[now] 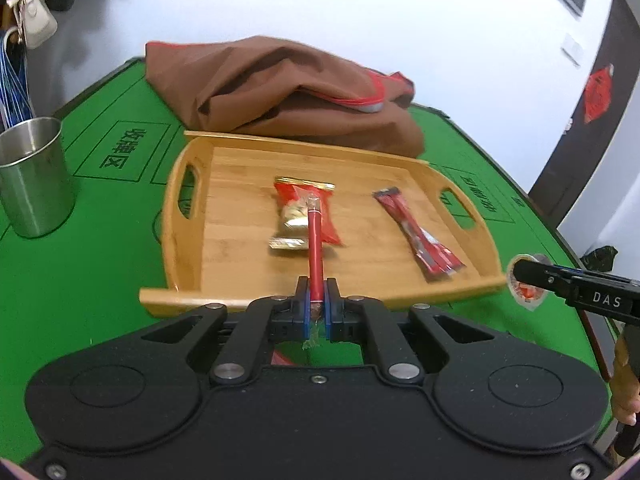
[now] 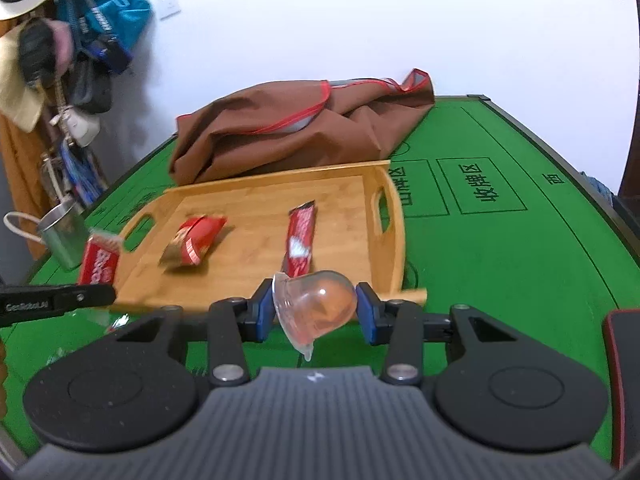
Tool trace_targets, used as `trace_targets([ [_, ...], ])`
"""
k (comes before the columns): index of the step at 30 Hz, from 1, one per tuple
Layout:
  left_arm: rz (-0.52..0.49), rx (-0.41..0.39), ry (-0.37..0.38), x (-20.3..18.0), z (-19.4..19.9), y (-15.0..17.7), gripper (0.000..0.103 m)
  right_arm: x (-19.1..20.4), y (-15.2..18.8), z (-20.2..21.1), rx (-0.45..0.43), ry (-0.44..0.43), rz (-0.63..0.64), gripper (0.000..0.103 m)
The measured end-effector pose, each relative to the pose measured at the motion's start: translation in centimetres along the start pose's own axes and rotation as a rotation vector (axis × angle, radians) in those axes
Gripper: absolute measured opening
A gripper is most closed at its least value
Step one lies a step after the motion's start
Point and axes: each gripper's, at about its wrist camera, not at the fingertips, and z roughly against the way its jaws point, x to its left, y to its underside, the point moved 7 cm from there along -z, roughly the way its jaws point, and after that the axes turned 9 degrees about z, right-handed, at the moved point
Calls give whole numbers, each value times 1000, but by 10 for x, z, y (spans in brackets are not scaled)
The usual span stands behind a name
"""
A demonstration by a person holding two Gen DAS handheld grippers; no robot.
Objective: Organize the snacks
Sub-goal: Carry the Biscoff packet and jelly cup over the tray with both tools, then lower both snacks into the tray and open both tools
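at far left stands a metal cup. the left gripper, low in the frame's centre, pinches a red snack packet over the wooden tray. at right, the right gripper clamps a clear jelly cup.

A wooden tray with cut-out handles lies flat on the green tabletop, carrying a red-and-gold snack packet near its middle and a long red stick packet lying flat, well apart toward one handle. A thin red snack pack is held on edge above the tray's near rim. A clear dome-shaped jelly cup with reddish filling is held tipped on its side just before the tray's near corner.
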Motion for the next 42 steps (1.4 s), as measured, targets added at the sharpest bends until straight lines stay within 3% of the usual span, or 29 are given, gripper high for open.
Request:
trace_targets([
  [9, 50, 57, -75, 24, -52, -39, 7, -10, -36, -61, 75, 70, 10, 46],
  [16, 49, 85, -129, 34, -84, -55, 7, -7, -40, -102, 166, 85, 19, 46],
  [29, 54, 118, -98, 31, -108, -58, 7, -2, -44, -131, 207, 101, 35, 46],
  [42, 61, 148, -60, 24, -122, -55, 7, 6, -47, -137, 215, 47, 40, 46],
])
